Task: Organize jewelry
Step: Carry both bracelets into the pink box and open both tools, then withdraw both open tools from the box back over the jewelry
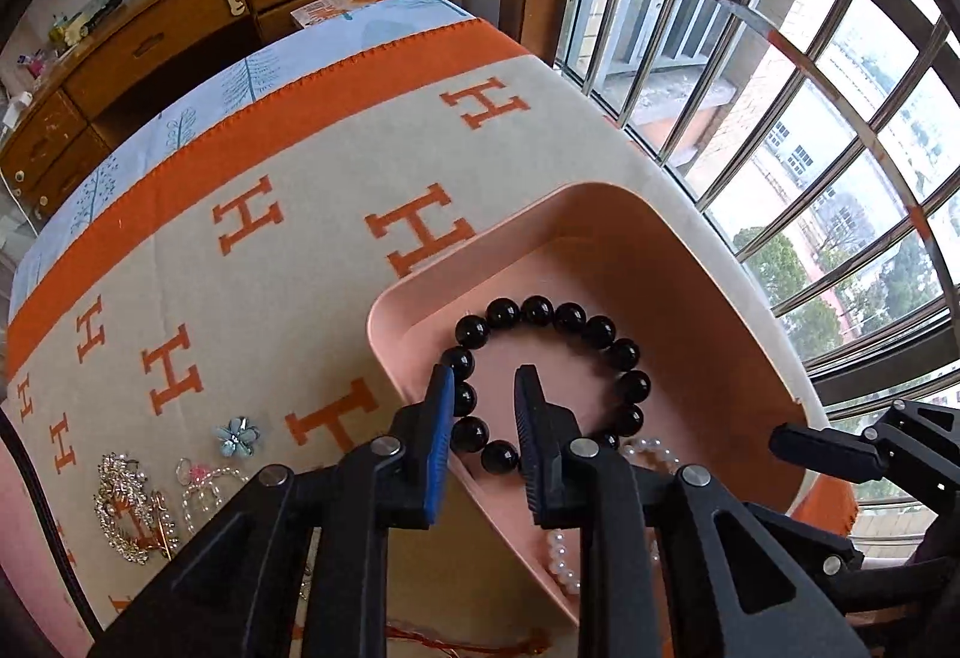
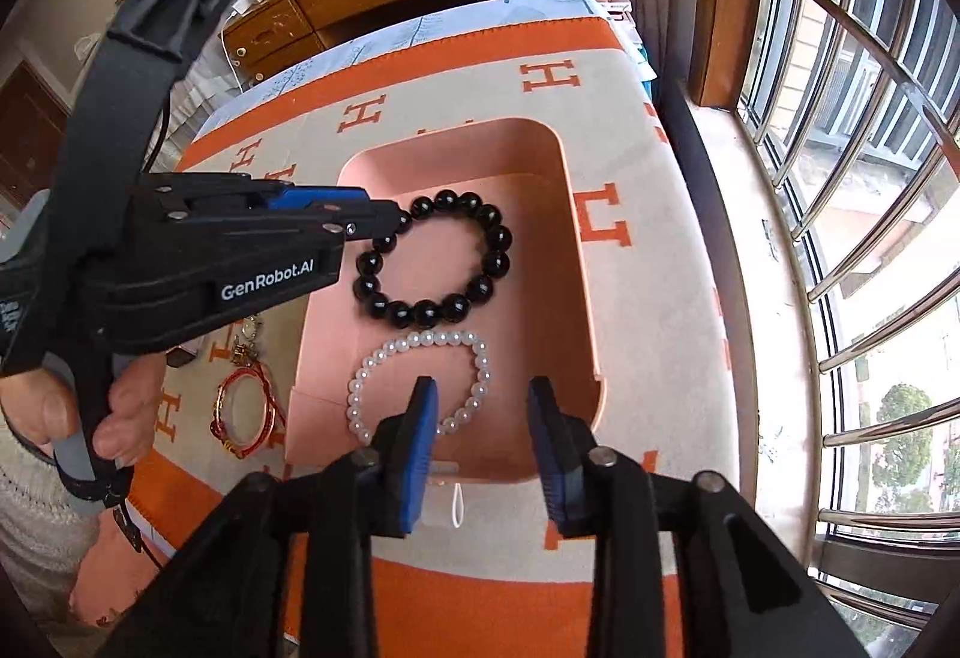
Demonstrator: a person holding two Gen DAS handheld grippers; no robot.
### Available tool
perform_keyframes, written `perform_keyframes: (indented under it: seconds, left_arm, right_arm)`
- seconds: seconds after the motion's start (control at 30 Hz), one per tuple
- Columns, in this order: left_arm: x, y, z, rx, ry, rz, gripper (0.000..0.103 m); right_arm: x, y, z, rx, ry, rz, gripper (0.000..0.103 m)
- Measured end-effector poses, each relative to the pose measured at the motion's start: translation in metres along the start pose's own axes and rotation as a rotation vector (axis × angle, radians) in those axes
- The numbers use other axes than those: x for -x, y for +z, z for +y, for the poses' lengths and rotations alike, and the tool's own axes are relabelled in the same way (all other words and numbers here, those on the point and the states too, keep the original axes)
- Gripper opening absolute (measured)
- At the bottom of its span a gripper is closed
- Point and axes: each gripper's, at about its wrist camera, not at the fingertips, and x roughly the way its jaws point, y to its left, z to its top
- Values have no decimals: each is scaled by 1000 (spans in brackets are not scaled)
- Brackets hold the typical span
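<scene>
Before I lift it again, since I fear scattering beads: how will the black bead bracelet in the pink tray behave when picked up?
The black bead bracelet will probably sag into a loop, being strung beads. Its glossy round beads may slip or roll between pads. It looks fairly heavy beside the pearl bracelet.

You have one pink tray [image 2: 576, 262], one black bead bracelet [image 2: 435, 259], one pearl bracelet [image 2: 420, 382], one red bangle [image 2: 243, 412].

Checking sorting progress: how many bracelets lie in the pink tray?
2: the black bead bracelet toward the far end of the pink tray, the white pearl bracelet nearer. None seems hidden.
</scene>
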Motion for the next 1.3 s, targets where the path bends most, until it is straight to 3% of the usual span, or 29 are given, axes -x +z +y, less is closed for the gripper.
perform_keyframes:
  seconds: [0.1,0.2,0.23,0.43,0.57,0.67,0.87,1.07,1.3]
  left_arm:
    - [14,-6,4,11,-22,-33,25]
    - [32,-14,3,-5,51,-96,72]
    - [38,-19,3,-15,70,-128,74]
    - [63,-39,19,16,82,-157,74]
    - [82,-53,41,61,111,-171,74]
    - [100,-67,62,104,141,-188,74]
    - [142,-94,101,175,206,-233,74]
    - [181,-118,134,245,264,-269,74]
    - [196,-138,163,297,297,-264,75]
  right_arm:
    - [1,1,3,11,2,-5,38]
    - [0,3,8,18,11,-7,38]
    - [-1,4,10,20,13,-8,38]
    - [0,2,27,55,5,-28,38]
    - [8,-1,40,97,-72,-107,38]
    - [10,-2,48,130,-98,-113,38]
    - [15,-2,60,146,-89,-100,38]
    - [24,-1,80,189,-93,-144,38]
    - [28,5,103,235,-36,-159,38]
